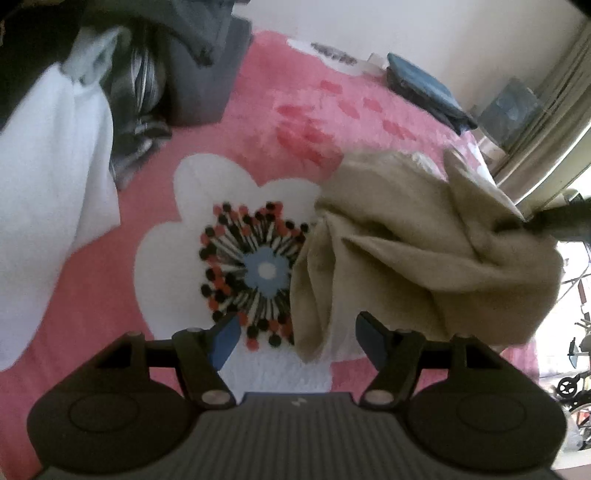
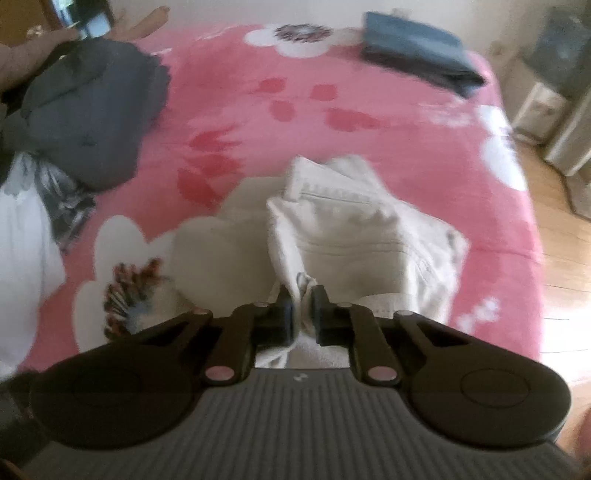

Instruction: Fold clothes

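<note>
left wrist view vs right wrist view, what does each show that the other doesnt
Only the left wrist view shows the left tool, open and empty above the flower print, with a dark tip holding the beige garment up from the right.

Only the right wrist view shows the right tool shut on the garment's bunched edge, its seams, the wooden floor, and a hand at the top left.

Both show the pink blanket, the grey clothes pile, the white cloth and the folded blue stack.
</note>
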Motion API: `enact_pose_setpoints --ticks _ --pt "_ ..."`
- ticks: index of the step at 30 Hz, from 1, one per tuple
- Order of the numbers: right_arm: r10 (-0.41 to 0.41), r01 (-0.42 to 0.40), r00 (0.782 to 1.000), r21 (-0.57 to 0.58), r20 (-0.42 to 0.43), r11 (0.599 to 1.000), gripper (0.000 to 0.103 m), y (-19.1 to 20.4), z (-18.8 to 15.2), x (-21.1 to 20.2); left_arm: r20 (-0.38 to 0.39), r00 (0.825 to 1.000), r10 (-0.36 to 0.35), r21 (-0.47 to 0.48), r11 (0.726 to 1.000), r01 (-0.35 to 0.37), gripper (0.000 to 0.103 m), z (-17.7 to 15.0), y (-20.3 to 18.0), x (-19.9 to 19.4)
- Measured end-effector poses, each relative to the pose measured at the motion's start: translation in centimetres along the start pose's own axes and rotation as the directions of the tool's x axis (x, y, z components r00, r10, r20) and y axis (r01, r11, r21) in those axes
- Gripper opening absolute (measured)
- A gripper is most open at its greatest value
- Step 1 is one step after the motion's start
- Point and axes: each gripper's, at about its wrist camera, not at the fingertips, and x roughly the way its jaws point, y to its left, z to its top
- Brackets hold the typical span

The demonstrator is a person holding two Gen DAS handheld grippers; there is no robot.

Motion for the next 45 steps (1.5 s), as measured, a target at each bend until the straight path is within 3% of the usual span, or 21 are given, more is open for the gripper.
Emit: enact_pose_setpoints --ticks 9,13,17,20,22,25,29,34,37,43,45 --pt "-0.136 0.146 0.989 0.212 -0.061 0.966 0.006 -10.8 -9.3 -2.7 0.012 1.000 0.015 0.085 0.996 -0.016 0.075 1.3 -3.4 0.4" --pt "-0.043 0.076 0.995 0.423 -0.088 0.903 0.006 -16.7 -13.9 -1.5 0.008 1.000 0.004 0.173 0.985 -0.006 0.075 2.8 -6.1 1.1" --pt "0.051 0.002 0.996 0.561 -0.079 0.828 0.007 -19.7 -16.6 0.6 0.031 1.000 0.002 0.259 0.966 -0.010 0.075 5.3 -8.8 1.6" --pt "0.098 -0.038 0.993 0.613 -0.064 0.789 0.008 -20.6 -17.9 1.8 0.047 0.997 -0.063 0.249 0.967 0.050 0.076 7.9 -9.4 0.9" --pt "0.113 -0.047 0.991 0.625 -0.067 0.779 0.008 -20.9 -18.6 2.7 0.040 0.989 -0.139 0.212 0.969 0.127 0.079 10.0 -9.1 0.3" --pt "0.174 -0.110 0.984 0.683 -0.026 0.722 0.010 -21.9 -19.6 3.6 0.024 0.987 -0.160 0.216 0.965 0.151 0.082 12.3 -9.8 0.9" --pt "0.270 -0.221 0.961 0.771 0.066 0.597 0.012 -24.0 -21.6 4.2 -0.065 0.992 -0.109 0.357 0.926 0.125 0.082 14.5 -12.3 6.5" --pt "0.330 -0.298 0.930 0.856 0.161 0.423 0.019 -25.9 -23.5 4.6 -0.174 0.984 -0.039 0.430 0.896 0.112 0.073 16.6 -13.7 14.7" --pt "0.344 -0.321 0.919 0.871 0.192 0.372 0.024 -26.3 -23.9 4.8 -0.209 0.975 -0.073 0.450 0.878 0.162 0.072 17.9 -14.4 17.2" --pt "0.348 -0.332 0.914 0.878 0.208 0.345 0.026 -26.3 -23.8 5.5 -0.307 0.940 -0.147 0.437 0.856 0.276 0.057 19.4 -15.6 20.8" --pt "0.350 -0.343 0.910 0.877 0.221 0.336 0.030 -26.5 -24.0 5.3 -0.332 0.929 -0.162 0.427 0.852 0.302 0.056 19.5 -16.0 21.6"
